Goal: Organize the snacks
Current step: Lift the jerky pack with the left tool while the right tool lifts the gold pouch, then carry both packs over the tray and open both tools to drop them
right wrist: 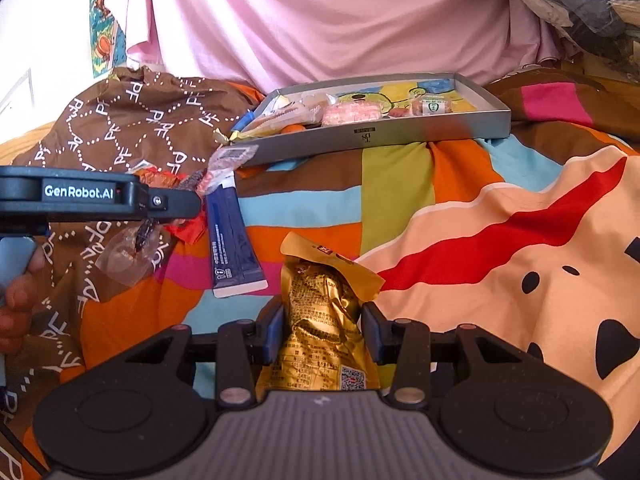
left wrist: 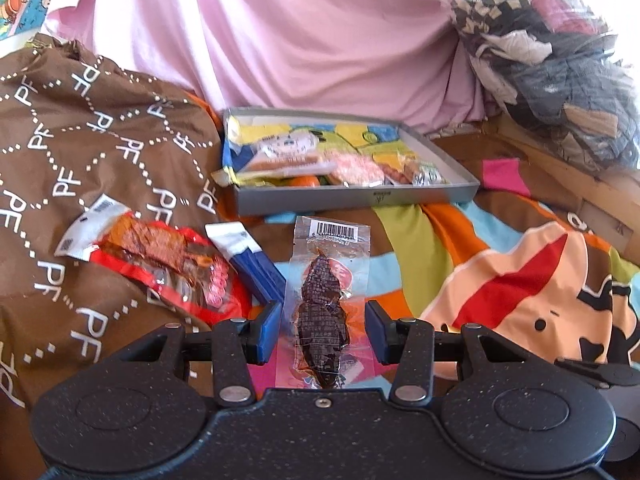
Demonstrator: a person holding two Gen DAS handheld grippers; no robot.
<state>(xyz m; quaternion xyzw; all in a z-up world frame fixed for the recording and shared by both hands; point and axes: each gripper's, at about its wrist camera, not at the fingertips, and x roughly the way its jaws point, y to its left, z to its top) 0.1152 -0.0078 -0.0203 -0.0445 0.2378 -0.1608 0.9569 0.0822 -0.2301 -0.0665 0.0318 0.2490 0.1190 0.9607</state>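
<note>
Snacks lie loose on the patchwork bedspread [right wrist: 400, 184], with the grey tray [right wrist: 384, 132] at 12 o'clock already part filled. Left gripper [left wrist: 320, 332] straddles a clear-wrapped dark snack [left wrist: 324, 312], fingers apart; right gripper [right wrist: 322, 332] pinches the gold packet [right wrist: 320, 312], likely to carry it trayward.

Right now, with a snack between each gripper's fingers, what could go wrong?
1. The clear packet with a dark snack sits between the left gripper pads with gaps on both sides; slippery film could slide out.
2. The crinkly gold foil packet bulges between the right gripper pads; squeezing may crush it.
3. The shallow grey tray rests on soft, rumpled bedding, so a bump could tip it.
</note>
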